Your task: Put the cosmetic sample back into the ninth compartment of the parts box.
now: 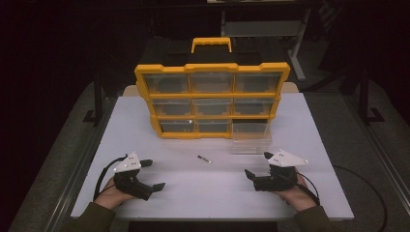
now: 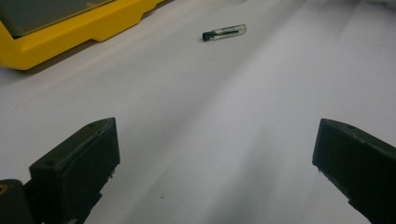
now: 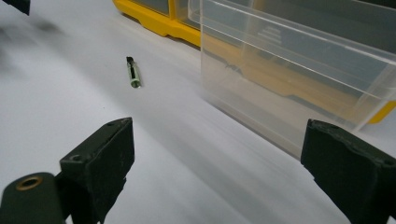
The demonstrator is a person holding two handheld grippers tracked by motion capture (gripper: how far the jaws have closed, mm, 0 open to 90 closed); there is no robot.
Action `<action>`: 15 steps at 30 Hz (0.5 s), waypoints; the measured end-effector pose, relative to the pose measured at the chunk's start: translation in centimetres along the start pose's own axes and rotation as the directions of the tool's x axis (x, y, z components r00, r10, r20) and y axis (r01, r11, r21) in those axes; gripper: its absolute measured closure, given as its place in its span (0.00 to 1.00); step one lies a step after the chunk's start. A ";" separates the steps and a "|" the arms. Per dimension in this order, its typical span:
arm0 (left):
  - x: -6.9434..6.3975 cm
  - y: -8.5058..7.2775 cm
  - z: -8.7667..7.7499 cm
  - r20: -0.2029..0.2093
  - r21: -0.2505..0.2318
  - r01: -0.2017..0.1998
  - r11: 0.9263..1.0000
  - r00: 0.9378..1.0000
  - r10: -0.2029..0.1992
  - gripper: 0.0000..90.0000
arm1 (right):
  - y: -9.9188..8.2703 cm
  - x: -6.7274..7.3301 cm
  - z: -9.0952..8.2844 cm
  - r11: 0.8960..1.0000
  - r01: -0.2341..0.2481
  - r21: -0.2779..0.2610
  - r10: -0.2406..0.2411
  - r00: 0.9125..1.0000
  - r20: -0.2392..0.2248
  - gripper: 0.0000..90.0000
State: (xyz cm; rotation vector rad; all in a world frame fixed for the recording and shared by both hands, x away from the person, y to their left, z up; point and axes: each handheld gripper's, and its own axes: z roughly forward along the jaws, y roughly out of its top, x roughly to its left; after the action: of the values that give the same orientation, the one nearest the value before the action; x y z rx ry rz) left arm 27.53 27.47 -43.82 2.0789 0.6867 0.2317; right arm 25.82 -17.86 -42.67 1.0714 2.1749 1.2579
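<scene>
Both grippers rest on the white table [image 1: 145,121], jaws apart and empty; the small clear glass vial with a black cap [image 1: 204,159] lies between the left gripper [image 1: 153,175] and right gripper [image 1: 256,164], near the pulled-out clear plastic drawer [image 1: 250,140] of the yellow organiser [image 1: 212,94]; pickup looks not yet begun; next, I judge, one gripper must reach and straddle the vial.

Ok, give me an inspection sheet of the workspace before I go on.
Surface: white table, bare in front.
Job's things: small vial lying flat; clear drawer pulled out, standing before the yellow organizer.
Clutter: nothing seen.
Grippers: left hand-held gripper and right hand-held gripper open, resting, holding nothing.
Cables: one cable trails off the right side.
Surroundings: dark; table frame behind.
</scene>
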 end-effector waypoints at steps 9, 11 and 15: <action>0.0 0.1 0.0 -0.003 -0.001 0.004 1.000 1.000 -0.004 0.01 | 0.0 -0.9 -1.3 0.999 0.001 -0.041 -0.001 1.000 -0.004 0.10; 0.1 0.1 0.0 -0.002 -0.001 -0.003 1.000 1.000 0.003 0.01 | -0.2 -0.8 -1.4 0.999 0.010 -0.045 -0.010 1.000 -0.010 0.10; 0.1 0.2 0.1 -0.001 0.002 0.001 1.000 1.000 -0.001 0.01 | -0.6 -0.6 -1.5 0.998 0.027 -0.054 -0.028 0.999 -0.022 0.10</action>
State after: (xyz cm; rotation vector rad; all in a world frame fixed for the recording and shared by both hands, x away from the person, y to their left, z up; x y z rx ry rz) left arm 27.73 27.34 -43.73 2.0803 0.6892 0.2315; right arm 24.96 -19.29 -42.46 1.0069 2.1523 1.3152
